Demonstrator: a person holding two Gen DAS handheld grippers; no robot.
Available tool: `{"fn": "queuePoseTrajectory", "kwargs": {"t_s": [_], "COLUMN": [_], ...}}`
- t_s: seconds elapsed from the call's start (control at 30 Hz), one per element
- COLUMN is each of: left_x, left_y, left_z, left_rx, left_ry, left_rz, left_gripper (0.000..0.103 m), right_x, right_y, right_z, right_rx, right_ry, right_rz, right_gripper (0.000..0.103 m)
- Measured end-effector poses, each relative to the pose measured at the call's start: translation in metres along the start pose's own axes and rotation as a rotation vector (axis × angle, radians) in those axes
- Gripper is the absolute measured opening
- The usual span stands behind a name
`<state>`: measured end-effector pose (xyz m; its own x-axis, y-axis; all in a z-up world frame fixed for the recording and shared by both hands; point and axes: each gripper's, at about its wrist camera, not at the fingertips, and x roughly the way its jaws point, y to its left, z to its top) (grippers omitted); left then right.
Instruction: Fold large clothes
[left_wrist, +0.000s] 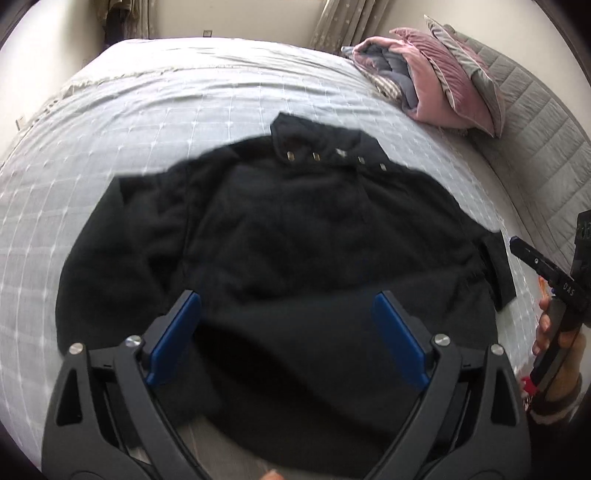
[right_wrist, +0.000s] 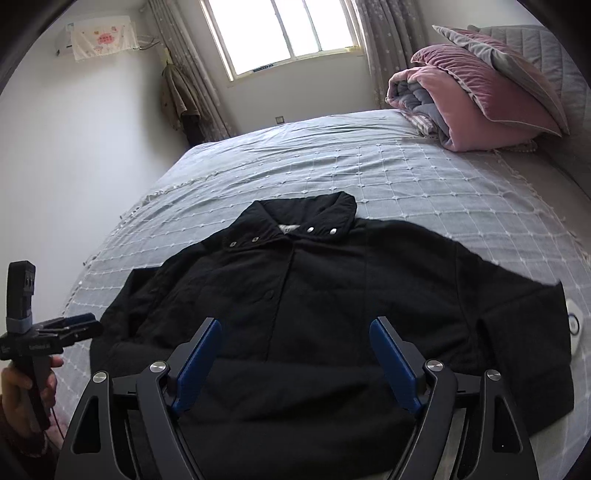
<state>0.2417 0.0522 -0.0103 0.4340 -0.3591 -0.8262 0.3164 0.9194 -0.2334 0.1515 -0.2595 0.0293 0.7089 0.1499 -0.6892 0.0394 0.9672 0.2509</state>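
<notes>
I'm holding both tools spread and empty above the black jacket (right_wrist: 314, 314), lying flat mid-frame on the bed (right_wrist: 424, 177), collar toward the top; left tool (left_wrist: 286, 325), right tool (right_wrist: 295, 350).

Jacket (right_wrist: 314, 306) flat on bed (right_wrist: 406, 177); folded quilt (right_wrist: 461, 107), pillows behind, right.

The only lettering I can read is "DAS", white on the black arm of the right gripper (left_wrist: 517, 247), off to the right of the left gripper's fingers (left_wrist: 188, 314). Other markings are too blurred.
</notes>
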Motion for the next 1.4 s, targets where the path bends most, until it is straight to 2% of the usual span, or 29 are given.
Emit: {"fn": "queuePoseTrajectory", "kwargs": {"t_s": [0.07, 0.13, 0.3, 0.43, 0.57, 0.77, 0.87, 1.03, 1.07, 1.1, 1.13, 1.2, 1.4], "left_x": [-0.014, -0.025, -0.038, -0.044, -0.044, -0.035, -0.035, -0.035, -0.035, -0.036, -0.036, -0.039, -0.052], "left_y": [-0.004, -0.007, -0.003, 0.007, 0.021, 0.033, 0.029, 0.017, 0.015, 0.014, 0.011, 0.008, 0.005], "left_z": [-0.019, -0.034, -0.070, -0.095, -0.115, -0.132, -0.135, -0.136, -0.136, -0.136, -0.136, -0.137, -0.140], "left_rx": [-0.002, -0.010, -0.060, -0.122, -0.204, -0.311, -0.315, -0.297, -0.295, -0.292, -0.287, -0.276, -0.251], "left_ry": [-0.009, -0.019, -0.012, -0.003, 0.010, 0.053, 0.049, 0.040, 0.041, 0.041, 0.040, 0.035, 0.006], "left_rz": [0.003, -0.004, -0.022, -0.021, -0.049, -0.135, -0.155, -0.160, -0.164, -0.167, -0.170, -0.165, -0.144], "left_gripper": [0.096, 0.102, 0.102, 0.102, 0.102, 0.102, 0.102, 0.102, 0.102, 0.102, 0.102, 0.102, 0.102], "right_x": [-0.013, -0.019, -0.031, -0.030, -0.023, -0.003, 0.010, 0.029, 0.036, 0.040, 0.043, 0.046, -0.016], "right_y": [0.007, 0.013, 0.025, 0.027, 0.035, 0.039, 0.032, 0.034, 0.035, 0.035, 0.036, 0.038, 0.026], "right_z": [-0.015, -0.026, -0.056, -0.071, -0.082, -0.091, -0.093, -0.095, -0.098, -0.100, -0.102, -0.106, -0.093], "right_rx": [0.008, 0.005, 0.010, 0.089, 0.168, 0.274, 0.392, 0.495, 0.528, 0.542, 0.551, 0.554, 0.407], "right_ry": [0.003, 0.012, 0.060, 0.122, 0.181, 0.236, 0.257, 0.294, 0.310, 0.320, 0.324, 0.337, 0.204], "right_rz": [0.006, 0.012, 0.028, 0.092, 0.172, 0.177, 0.229, 0.265, 0.284, 0.305, 0.336, 0.427, 0.396], "right_gripper": [0.084, 0.084, 0.084, 0.084, 0.084, 0.084, 0.084, 0.083, 0.080, 0.066, 0.040, 0.011, 0.007]}}
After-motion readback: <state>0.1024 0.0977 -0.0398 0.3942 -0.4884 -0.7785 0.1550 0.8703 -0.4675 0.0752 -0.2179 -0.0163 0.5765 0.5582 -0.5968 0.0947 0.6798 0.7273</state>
